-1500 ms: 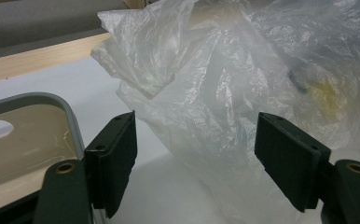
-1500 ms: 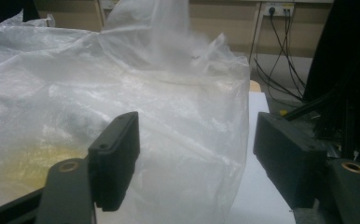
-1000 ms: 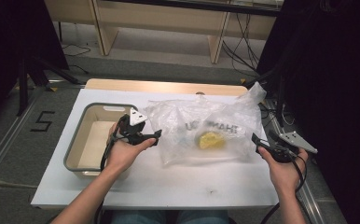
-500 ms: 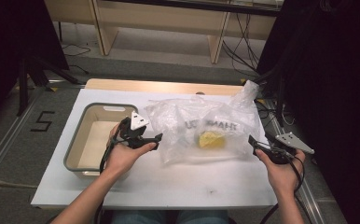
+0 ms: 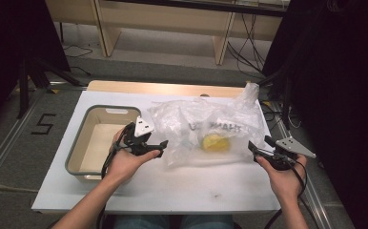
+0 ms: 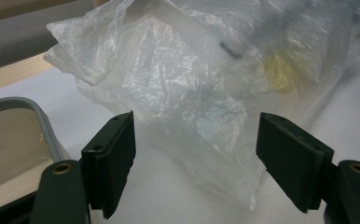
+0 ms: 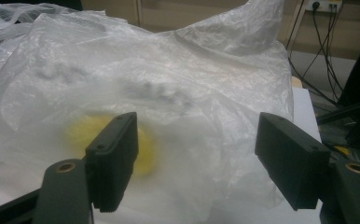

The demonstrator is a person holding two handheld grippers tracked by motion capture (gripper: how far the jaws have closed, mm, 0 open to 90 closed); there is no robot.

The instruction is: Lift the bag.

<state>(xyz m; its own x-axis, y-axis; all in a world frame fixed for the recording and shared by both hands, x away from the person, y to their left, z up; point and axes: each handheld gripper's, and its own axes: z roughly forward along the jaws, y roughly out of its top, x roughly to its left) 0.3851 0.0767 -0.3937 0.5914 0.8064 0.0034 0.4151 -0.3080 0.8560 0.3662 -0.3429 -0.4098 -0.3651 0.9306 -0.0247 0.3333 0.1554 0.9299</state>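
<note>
Two grippers stand at the two ends of one crumpled, translucent plastic bag (image 5: 206,131) that lies on the white table (image 5: 182,191), and both have their jaws spread wide with nothing between them. The bag rests in the middle to right part of the table, its long axis going from left to right, with some dark printed letters on its upper face. Inside it, toward the right half, there is a yellow object (image 5: 214,142); through the plastic I cannot tell what it is exactly.

The left gripper (image 5: 159,148) is just beside the lower left edge of the bag, near the front right corner of the grey-rimmed tub (image 5: 79,148), which is beige inside. In the left gripper view the bag (image 6: 206,84) is straight ahead of the jaws, and its loose lower corner hangs between them, but the plastic is not pinched.

The right gripper (image 5: 260,153) is a little apart from the right end of the bag. In the right gripper view the yellow object (image 7: 82,133) lies ahead and to the left, partly behind the left jaw.

In my judgement the left gripper is nearer to the plastic, so it can pinch the bag first by moving a short way forward. The right one is closer to the yellow object.
</note>
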